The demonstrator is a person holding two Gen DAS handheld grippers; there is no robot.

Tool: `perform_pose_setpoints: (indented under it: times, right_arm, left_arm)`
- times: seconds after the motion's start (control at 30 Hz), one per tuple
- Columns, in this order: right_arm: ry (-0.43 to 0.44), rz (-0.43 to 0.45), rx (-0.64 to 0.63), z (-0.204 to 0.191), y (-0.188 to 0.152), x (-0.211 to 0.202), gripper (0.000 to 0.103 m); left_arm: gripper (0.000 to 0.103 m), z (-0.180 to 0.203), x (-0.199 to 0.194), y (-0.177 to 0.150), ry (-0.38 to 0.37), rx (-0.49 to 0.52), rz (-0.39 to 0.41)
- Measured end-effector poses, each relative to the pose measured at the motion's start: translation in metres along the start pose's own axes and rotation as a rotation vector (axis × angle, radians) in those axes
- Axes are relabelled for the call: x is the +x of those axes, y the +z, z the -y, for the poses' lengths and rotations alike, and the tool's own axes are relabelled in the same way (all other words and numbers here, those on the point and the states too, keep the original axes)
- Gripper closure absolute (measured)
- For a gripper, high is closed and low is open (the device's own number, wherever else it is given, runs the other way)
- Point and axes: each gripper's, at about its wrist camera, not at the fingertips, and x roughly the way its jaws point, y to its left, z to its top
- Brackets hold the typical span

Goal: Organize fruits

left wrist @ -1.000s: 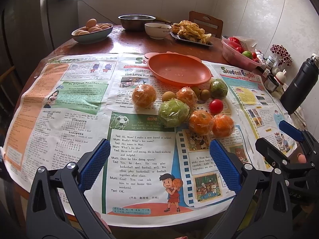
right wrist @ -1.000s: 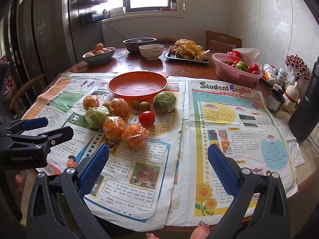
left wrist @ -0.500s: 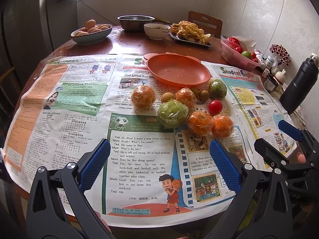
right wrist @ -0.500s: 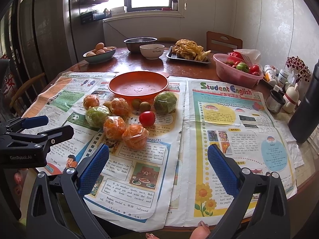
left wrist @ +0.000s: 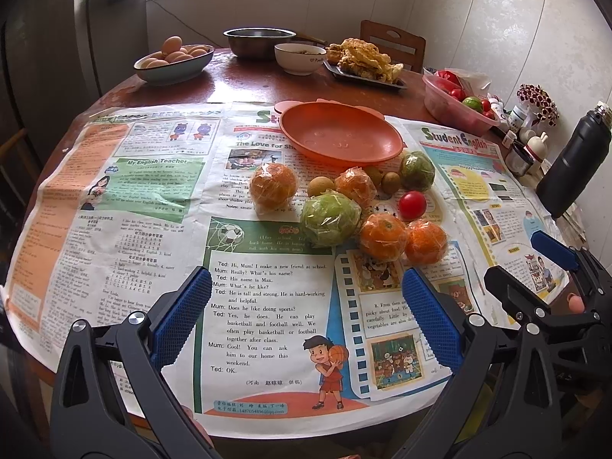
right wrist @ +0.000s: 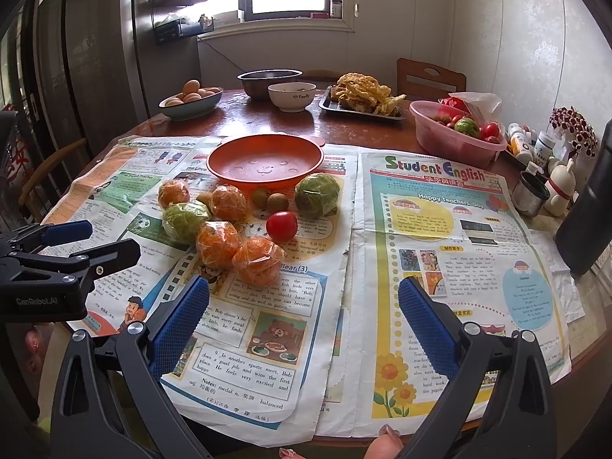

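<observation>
Wrapped fruits (left wrist: 346, 210) beside orange plate (left wrist: 340, 135)

My black flask (right wrist: 587, 199) is running off the right wrist view's right edge, its top out of sight. A plastic bag (right wrist: 474, 101) is hiding behind the pink basin (right wrist: 451, 141). The small bottles' (right wrist: 529, 145) labels are reading too tiny to make out.

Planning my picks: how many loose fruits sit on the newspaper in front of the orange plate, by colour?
Orange, wrapped: 4
Green, wrapped: 2
Small brown-green: 3
Red: 1
Total: 10
</observation>
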Motion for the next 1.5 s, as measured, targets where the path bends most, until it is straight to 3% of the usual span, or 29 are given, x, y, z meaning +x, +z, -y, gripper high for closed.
perform_pose_setpoints:
  times: [0.57, 1.1, 1.23, 1.3, 1.37, 1.47, 1.5]
  right_arm:
    - [-0.001, -0.022, -0.001, 0.002, -0.002, 0.010, 0.004]
    - [0.021, -0.120, -0.029, 0.004, 0.002, 0.057, 0.004]
    - [0.034, -0.126, -0.065, 0.001, 0.004, 0.065, 0.004]
    - [0.052, -0.121, -0.087, -0.001, 0.005, 0.068, 0.005]
    - [0.065, -0.122, -0.104, -0.003, 0.005, 0.070, 0.011]
    - [0.101, -0.127, -0.120, -0.005, 0.007, 0.074, 0.037]
    - [0.101, -0.130, -0.129, -0.006, 0.007, 0.075, 0.038]
  left_arm:
    - [0.009, -0.006, 0.012, 0.005, -0.009, -0.007, -0.036]
    - [0.009, -0.015, 0.042, 0.023, -0.068, 0.006, -0.094]
    - [0.018, -0.014, 0.050, 0.026, -0.087, 0.006, -0.108]
    - [0.028, -0.013, 0.053, 0.027, -0.093, 0.009, -0.113]
    - [0.034, -0.013, 0.055, 0.028, -0.112, 0.007, -0.120]
    - [0.039, -0.013, 0.058, 0.029, -0.122, 0.008, -0.125]
    - [0.040, -0.013, 0.059, 0.030, -0.125, 0.008, -0.126]
